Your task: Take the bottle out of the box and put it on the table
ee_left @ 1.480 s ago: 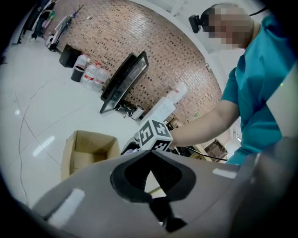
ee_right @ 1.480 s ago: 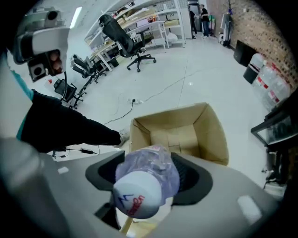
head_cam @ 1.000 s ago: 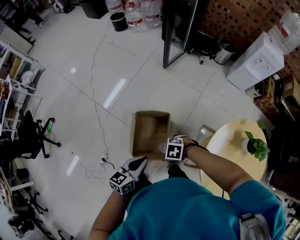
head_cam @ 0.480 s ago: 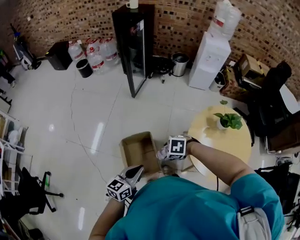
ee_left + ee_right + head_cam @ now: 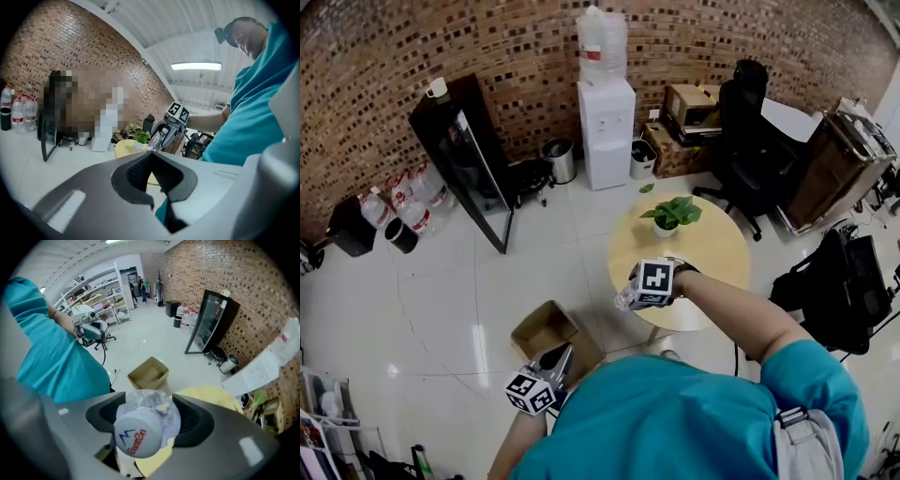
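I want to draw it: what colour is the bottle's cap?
The cap is white, with blue and red print; clearest in the right gripper view.

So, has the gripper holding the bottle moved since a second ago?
Yes: the right gripper, with the bottle, went from above the box to the table edge.

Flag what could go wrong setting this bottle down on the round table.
1. The bottle sits tilted between the fingers of the right gripper, close to the table's edge; released like that, it may topple and roll off.
2. The potted plant takes up the table's far side; overshooting could knock it.
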`<state>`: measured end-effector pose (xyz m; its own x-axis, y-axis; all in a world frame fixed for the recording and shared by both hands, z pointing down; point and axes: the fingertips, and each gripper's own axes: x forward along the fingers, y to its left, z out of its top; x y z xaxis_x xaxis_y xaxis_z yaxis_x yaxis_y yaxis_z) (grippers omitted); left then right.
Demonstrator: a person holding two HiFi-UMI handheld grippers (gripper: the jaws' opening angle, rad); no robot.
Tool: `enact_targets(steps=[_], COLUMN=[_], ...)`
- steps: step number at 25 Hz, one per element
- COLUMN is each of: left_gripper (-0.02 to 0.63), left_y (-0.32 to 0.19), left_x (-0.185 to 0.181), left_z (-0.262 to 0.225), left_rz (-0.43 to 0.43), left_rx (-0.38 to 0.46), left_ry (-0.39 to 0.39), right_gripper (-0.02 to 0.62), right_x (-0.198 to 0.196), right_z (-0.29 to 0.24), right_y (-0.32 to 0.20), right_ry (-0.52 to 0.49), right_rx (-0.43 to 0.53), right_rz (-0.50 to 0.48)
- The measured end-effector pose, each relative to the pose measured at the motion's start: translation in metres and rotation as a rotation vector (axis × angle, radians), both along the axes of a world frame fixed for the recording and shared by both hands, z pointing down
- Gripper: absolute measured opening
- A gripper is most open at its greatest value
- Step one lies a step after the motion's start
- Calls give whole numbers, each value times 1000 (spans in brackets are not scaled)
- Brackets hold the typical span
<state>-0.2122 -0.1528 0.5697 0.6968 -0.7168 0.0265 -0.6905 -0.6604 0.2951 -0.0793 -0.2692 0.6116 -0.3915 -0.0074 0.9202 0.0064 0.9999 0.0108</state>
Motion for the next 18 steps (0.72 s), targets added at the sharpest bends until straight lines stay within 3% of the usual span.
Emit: enact_targets(steps=[6, 14, 18], left_gripper=[0, 0, 0], left_y=[-33, -76, -101], left_x=[82, 217, 274], left_z=[-9, -19, -8], left_rz=[72, 83, 134], left_rx=[6, 30, 38], left_ry=[-25, 12, -21], right_gripper=[310, 310, 308], right_x=[106, 241, 289], right_z=[-4, 3, 21], right_y=[-23, -40, -57], right_ry=[-19, -2, 2], right_rx=[7, 5, 19], right_rz=[101, 107, 153])
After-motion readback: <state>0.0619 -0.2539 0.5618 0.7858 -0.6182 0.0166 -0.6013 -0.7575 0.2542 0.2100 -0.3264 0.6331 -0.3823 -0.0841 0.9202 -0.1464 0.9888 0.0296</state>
